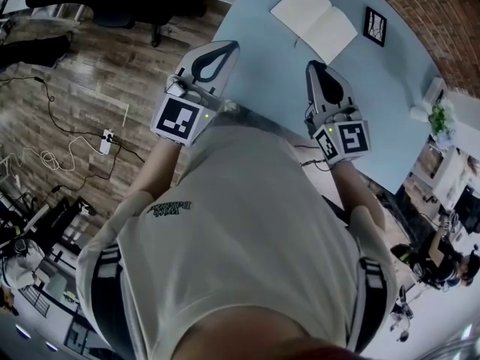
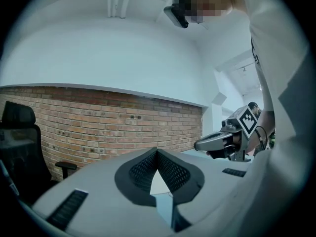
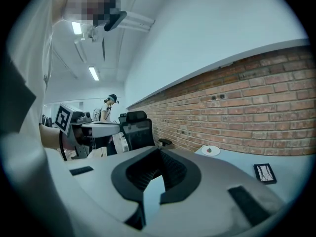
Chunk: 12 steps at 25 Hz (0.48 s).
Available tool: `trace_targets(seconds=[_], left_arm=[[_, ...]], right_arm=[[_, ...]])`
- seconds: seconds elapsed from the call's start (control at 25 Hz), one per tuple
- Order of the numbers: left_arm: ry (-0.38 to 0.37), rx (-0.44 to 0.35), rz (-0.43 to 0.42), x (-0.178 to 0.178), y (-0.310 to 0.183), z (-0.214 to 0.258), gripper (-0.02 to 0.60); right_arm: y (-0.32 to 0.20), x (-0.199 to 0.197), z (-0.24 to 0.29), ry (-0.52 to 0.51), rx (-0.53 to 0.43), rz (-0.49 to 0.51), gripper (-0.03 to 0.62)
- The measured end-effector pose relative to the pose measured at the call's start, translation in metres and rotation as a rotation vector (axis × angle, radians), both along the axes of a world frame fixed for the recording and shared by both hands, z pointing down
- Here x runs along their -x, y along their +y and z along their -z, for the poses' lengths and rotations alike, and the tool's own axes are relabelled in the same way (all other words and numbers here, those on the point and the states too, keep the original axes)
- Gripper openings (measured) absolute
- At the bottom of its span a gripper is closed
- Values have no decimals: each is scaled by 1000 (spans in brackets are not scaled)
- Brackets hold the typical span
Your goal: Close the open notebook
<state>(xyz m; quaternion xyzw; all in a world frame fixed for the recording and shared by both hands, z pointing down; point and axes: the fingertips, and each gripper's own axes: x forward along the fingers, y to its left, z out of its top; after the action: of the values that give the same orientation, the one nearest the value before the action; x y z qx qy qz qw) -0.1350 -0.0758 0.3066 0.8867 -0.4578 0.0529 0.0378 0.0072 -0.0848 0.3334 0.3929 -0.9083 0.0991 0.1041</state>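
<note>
**Notebook open, up-frame of right gripper**

Left gripper and right gripper sit at chest height, mid-frame in the head view. Both have jaws pressed together on nothing. The notebook lies flat on the table, upper centre, apart from both. Its spine runs diagonally, upper right to lower left. Right gripper is nearer and points roughly at it.

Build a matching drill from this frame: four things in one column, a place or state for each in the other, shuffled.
1 notebook
2 right gripper
3 power strip
4 black frame

A on the wood floor
B lying open, pages up
C jaws shut, nothing between them
D dark, next to the brick wall

Pairs: 1-B, 2-C, 3-A, 4-D
</note>
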Motion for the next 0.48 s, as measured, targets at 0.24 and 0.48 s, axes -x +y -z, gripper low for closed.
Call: trace_targets(seconds=[0.24,0.48], left_arm=[[8,24,34,-6,-4,0,11],[-25,36,60,-4,-26,-15,11]], right_arm=[[-8,0,-2,-23,10,28,3],[-26,-2,-19,12,13,49,3]])
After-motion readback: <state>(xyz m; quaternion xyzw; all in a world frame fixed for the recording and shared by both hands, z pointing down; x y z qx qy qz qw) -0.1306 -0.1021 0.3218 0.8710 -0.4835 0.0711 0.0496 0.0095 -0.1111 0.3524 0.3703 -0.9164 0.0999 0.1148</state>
